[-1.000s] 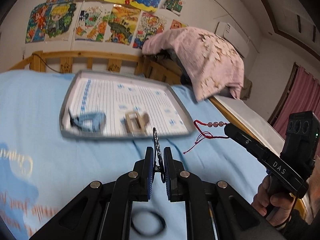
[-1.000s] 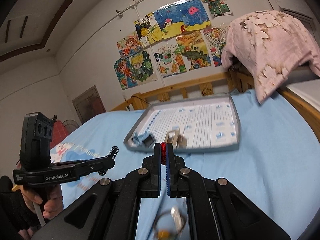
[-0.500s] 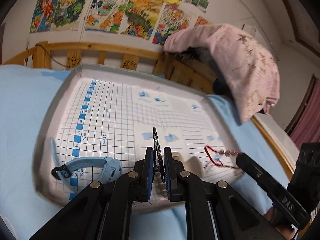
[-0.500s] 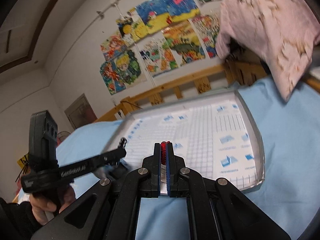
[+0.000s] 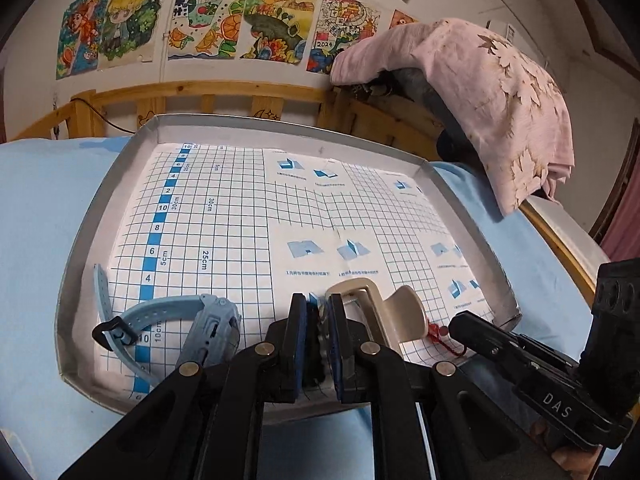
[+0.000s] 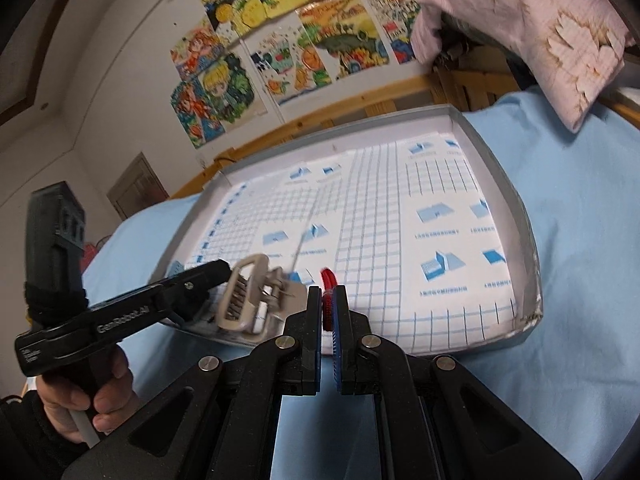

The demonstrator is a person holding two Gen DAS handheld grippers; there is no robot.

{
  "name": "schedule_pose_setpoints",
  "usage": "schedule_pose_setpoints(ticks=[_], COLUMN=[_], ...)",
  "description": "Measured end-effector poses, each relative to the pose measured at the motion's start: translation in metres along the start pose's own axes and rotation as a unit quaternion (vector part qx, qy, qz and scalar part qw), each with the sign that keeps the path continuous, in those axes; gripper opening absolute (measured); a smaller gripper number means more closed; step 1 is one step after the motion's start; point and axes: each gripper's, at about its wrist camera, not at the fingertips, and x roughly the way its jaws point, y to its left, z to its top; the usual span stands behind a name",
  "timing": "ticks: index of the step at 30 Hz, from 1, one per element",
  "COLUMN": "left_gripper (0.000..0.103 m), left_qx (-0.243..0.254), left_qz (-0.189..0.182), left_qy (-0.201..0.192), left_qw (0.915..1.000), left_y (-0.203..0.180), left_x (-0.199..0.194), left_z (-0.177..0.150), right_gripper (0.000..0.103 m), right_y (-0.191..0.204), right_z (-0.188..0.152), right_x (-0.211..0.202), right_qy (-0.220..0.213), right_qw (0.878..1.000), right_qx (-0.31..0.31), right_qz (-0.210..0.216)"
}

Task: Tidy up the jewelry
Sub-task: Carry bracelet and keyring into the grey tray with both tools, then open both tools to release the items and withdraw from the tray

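Observation:
A grey tray (image 5: 280, 126) lined with blue-gridded paper lies on the bed. Inside it near the front rim are a light blue watch (image 5: 208, 324) and a beige hair claw clip (image 5: 384, 312). My left gripper (image 5: 318, 304) is shut on a dark chain bracelet (image 5: 319, 326), low over the tray's front between watch and clip. My right gripper (image 6: 329, 292) is shut on a red cord bracelet (image 6: 327, 280), just over the front rim (image 6: 496, 168). In the right wrist view the left gripper (image 6: 222, 270) reaches in beside the clip (image 6: 248, 296). The left wrist view shows the right gripper (image 5: 456, 322) with the red cord (image 5: 440, 334).
The tray rests on a light blue bedsheet (image 5: 36, 208). A wooden bed rail (image 5: 224, 96) runs behind it, with a pink flowered cloth (image 5: 492, 92) draped over the rail at the back right. Drawings hang on the wall. A hand (image 6: 80, 396) holds the left gripper's handle.
Both grippers have come forward and down from over the sheet to the tray's front part. Each keeps its bracelet. The dark chain no longer stands up above the left fingertips.

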Motion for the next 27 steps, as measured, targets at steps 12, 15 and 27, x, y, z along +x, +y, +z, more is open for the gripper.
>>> schedule_pose_setpoints(ticks=[12, 15, 27], left_gripper=[0.063, 0.083, 0.103], left_qx=[-0.009, -0.015, -0.004], left_qz=[0.001, 0.005, 0.047], left_qy=[-0.056, -0.074, -0.186], left_qw=[0.9984, 0.9971, 0.9814], left_y=[-0.009, -0.012, -0.035], left_x=[-0.064, -0.091, -0.223], left_z=[-0.006, -0.009, -0.058], right_gripper=[0.043, 0.053, 0.101], right_y=[-0.002, 0.007, 0.057], right_z=[0.001, 0.006, -0.008], right_x=[-0.038, -0.063, -0.201], right_qy=[-0.029, -0.046, -0.158], right_qw=[0.999, 0.998, 0.984], right_qx=[0.001, -0.019, -0.075], right_qz=[-0.021, -0.027, -0.022])
